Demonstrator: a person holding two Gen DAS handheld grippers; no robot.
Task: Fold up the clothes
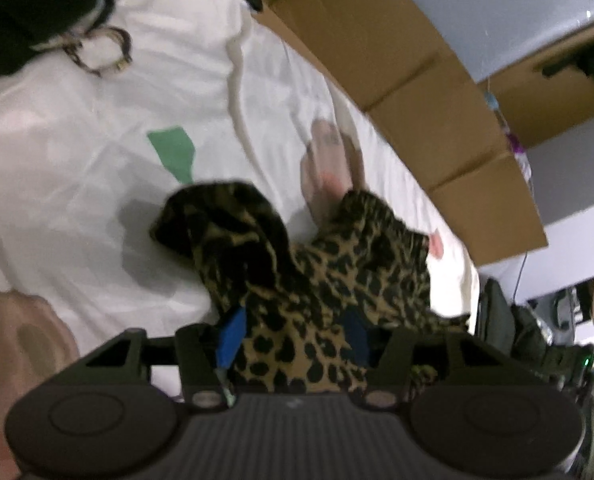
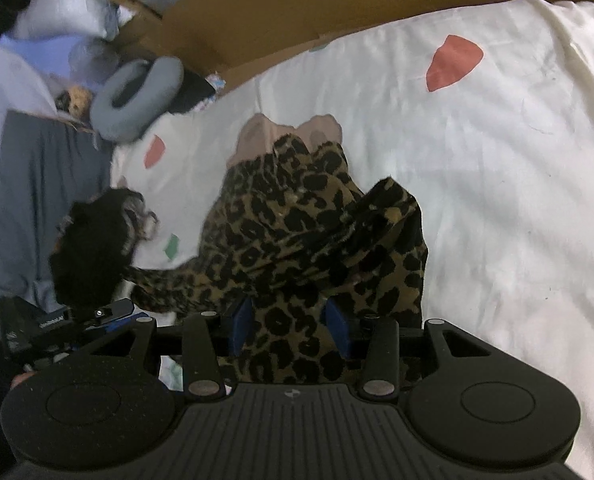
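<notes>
Leopard-print fabric garment (image 1: 329,276) is bunched up on my white bedsheet with coloured patches (image 1: 77,160), draped between both sets of blue pads. My left gripper (image 1: 291,336) and right gripper (image 2: 291,322) look partly spread, but whether they're pinching it, can't tell.

A leopard-print garment (image 1: 337,280), tan with black spots, lies on a white bedcover (image 1: 77,168) scattered with coral, green and pink patches. The gripper fingers (image 2: 241,326) are blue on black bodies. Brown cardboard boxes (image 1: 437,112) line the cover's far edge, near a grey neck pillow (image 2: 137,96)
</notes>
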